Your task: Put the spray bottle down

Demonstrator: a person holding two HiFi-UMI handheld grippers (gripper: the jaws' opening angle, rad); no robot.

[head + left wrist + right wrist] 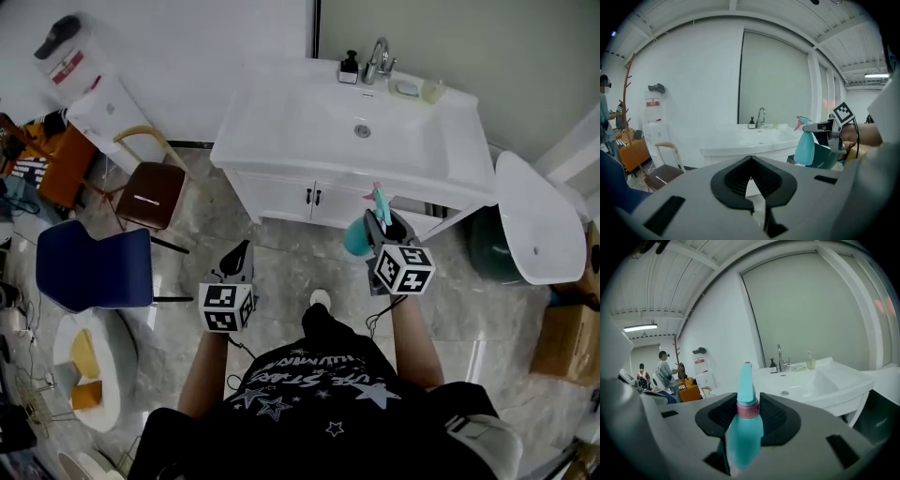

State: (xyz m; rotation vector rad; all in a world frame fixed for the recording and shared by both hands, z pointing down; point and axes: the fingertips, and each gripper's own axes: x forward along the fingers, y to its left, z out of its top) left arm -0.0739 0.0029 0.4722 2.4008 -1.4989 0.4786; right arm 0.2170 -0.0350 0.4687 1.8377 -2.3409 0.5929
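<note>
The right gripper (382, 228) was clamped on the neck of the teal spray bottle (357, 240), just at its pink collar. It held the bottle upright in mid-air before the white washbasin cabinet (281, 192), probably so it could be stood on the top. The left gripper (240, 259) was clenched on nothing, kept aside.

Head view looks steeply down, gripper views forward; all share the sink (300, 122)
</note>
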